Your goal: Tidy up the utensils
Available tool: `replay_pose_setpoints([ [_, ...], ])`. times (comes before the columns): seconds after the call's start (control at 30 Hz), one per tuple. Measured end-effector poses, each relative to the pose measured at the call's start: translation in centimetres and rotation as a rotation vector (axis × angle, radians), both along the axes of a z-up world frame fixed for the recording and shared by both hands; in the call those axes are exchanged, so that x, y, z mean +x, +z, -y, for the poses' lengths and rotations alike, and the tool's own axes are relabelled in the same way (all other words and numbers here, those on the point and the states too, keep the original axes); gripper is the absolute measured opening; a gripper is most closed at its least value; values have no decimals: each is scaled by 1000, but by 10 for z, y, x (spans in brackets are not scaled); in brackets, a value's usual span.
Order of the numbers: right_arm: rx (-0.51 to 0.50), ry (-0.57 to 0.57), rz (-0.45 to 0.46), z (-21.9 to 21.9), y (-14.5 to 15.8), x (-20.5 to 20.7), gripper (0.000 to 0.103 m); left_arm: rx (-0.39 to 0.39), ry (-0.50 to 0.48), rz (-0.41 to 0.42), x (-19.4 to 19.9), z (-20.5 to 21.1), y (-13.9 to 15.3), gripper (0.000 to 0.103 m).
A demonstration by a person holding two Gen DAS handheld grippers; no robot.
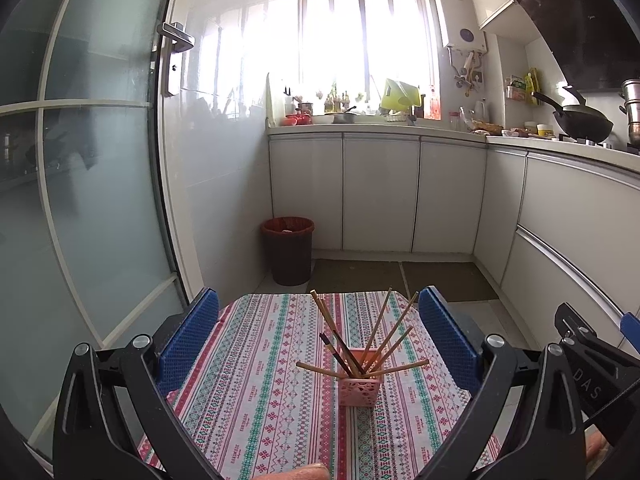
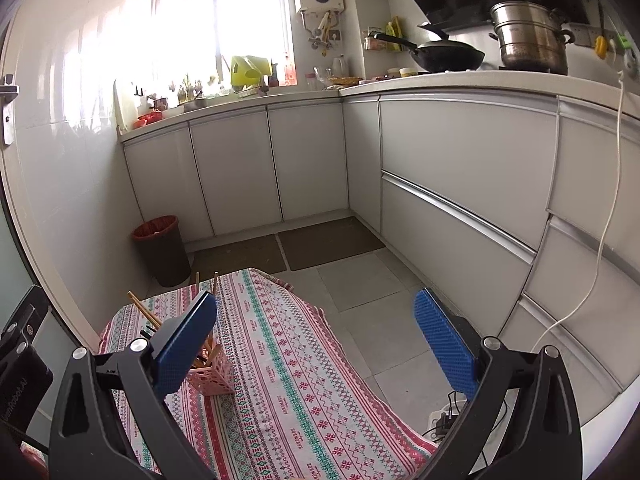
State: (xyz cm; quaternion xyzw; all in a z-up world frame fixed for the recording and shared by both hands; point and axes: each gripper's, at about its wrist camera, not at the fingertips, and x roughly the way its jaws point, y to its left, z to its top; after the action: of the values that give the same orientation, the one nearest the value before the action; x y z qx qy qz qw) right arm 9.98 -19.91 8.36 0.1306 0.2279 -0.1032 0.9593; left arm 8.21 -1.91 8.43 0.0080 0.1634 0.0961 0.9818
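A pink perforated holder (image 1: 359,390) stands on the patterned tablecloth (image 1: 256,392), with several wooden and dark chopsticks (image 1: 352,340) fanned out in it. My left gripper (image 1: 318,340) is open and empty, its blue pads either side of the holder and held back above the table. My right gripper (image 2: 316,340) is open and empty, to the right of the holder (image 2: 210,378), which its left pad partly hides. The cloth (image 2: 296,380) also shows in the right wrist view.
A red-rimmed waste bin (image 1: 289,250) stands on the floor beyond the table. White cabinets (image 1: 380,192) line the back and right walls. A glass door (image 1: 80,184) is at left. A power strip with cables (image 2: 442,420) lies on the floor at right.
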Motion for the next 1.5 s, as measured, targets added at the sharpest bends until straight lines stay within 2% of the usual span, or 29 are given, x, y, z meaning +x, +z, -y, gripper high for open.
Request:
replay_pose_setpoints([
  [1.5, 47, 20, -24, 4, -5, 5, 96, 9, -15, -15, 3, 5, -2, 96],
])
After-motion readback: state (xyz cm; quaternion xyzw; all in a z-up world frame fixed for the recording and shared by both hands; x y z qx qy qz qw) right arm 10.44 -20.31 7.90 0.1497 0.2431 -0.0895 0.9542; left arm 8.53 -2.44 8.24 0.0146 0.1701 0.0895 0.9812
